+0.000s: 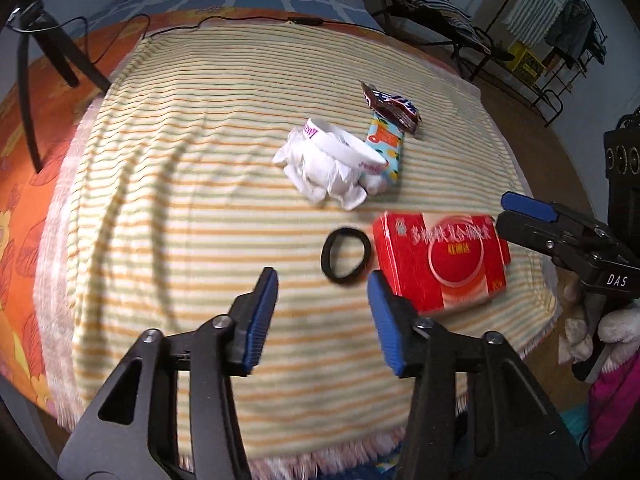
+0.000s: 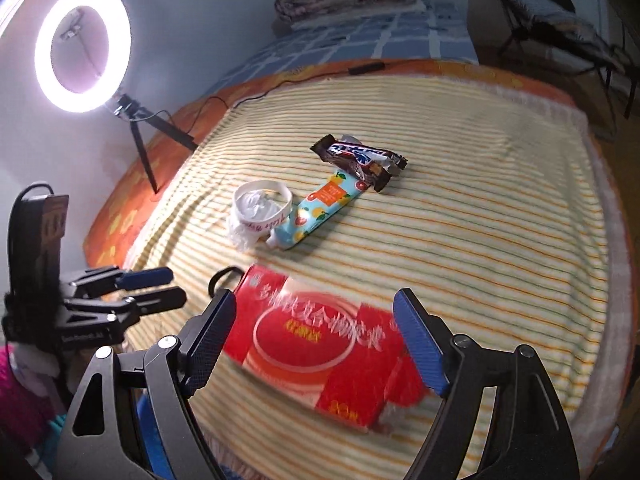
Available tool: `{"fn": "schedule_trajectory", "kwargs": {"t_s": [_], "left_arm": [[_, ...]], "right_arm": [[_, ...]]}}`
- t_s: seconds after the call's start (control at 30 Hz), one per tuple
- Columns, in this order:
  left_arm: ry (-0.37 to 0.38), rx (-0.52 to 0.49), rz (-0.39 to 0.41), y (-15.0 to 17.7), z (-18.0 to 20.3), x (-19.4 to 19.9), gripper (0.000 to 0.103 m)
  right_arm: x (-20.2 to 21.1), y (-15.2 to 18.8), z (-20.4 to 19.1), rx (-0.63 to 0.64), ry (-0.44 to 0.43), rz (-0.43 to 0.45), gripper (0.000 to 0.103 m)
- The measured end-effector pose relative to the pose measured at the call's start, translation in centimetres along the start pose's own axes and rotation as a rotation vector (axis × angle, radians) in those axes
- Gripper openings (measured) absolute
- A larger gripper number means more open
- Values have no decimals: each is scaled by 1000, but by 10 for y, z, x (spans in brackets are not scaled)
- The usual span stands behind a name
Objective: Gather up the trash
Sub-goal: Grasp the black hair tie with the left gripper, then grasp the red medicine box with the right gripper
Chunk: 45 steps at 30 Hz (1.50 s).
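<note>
While both tools hang above the striped blanket [image 1: 168, 184], the right gripper [image 2: 316, 340] stands wide apart with the red box [image 2: 320, 344] lying between its blue pads, not touched as far as I can see. The left gripper [image 1: 324, 312] is spread too, holding nothing, its tips just short of a black ring [image 1: 346, 256] that lies beside the box. Farther out sit a crumpled white tissue [image 1: 324, 172] with a white band [image 1: 344, 146] on it, a patterned tube [image 2: 316, 212], and a chocolate wrapper [image 2: 360, 160] overlapping the tube's far end.
</note>
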State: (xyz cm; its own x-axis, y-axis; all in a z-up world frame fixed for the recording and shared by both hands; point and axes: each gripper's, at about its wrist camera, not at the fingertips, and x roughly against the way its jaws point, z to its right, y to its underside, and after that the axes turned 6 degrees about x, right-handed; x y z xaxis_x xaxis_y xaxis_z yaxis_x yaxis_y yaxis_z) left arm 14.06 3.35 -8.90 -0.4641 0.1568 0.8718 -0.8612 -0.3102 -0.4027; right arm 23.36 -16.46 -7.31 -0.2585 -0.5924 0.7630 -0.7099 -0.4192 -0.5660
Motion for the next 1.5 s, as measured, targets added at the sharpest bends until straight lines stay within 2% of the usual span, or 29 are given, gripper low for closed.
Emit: {"fn": "schedule_trajectory", "kwargs": {"t_s": [0.07, 0.23, 0.3, 0.43, 0.5, 0.7, 0.77, 0.97, 1.07, 1.2, 1.5], "left_arm": [[-2, 1, -11, -7, 2, -10, 38], [-13, -10, -28, -17, 6, -30, 35], [-19, -12, -40, -20, 7, -37, 22], [-28, -10, -50, -21, 6, -46, 19], [-60, -35, -41, -20, 9, -48, 8], [-92, -37, -33, -19, 3, -49, 4], [-102, -38, -28, -16, -2, -45, 3], [-134, -41, -14, -11, -10, -36, 3], [-142, -41, -13, -8, -14, -32, 3], [-151, -43, -7, -1, -24, -24, 3], [-161, -54, -6, 1, -31, -17, 3]], "right_arm": [[-8, -4, 4, -7, 3, -13, 81], [-22, -7, 15, -17, -9, -45, 81], [-28, -6, 20, -29, -19, -67, 81], [-33, -2, 27, -80, -87, -127, 81], [-34, 3, 27, -72, -105, -154, 81], [-25, 26, 13, -25, -165, -219, 81], [-22, 32, 3, 28, -140, -229, 81], [-3, 48, -43, 351, -12, -136, 81], [-8, 52, -59, 463, 44, -144, 82], [-23, 51, -65, 523, 107, -178, 82], [-49, 41, -63, 511, 107, -217, 90]]}}
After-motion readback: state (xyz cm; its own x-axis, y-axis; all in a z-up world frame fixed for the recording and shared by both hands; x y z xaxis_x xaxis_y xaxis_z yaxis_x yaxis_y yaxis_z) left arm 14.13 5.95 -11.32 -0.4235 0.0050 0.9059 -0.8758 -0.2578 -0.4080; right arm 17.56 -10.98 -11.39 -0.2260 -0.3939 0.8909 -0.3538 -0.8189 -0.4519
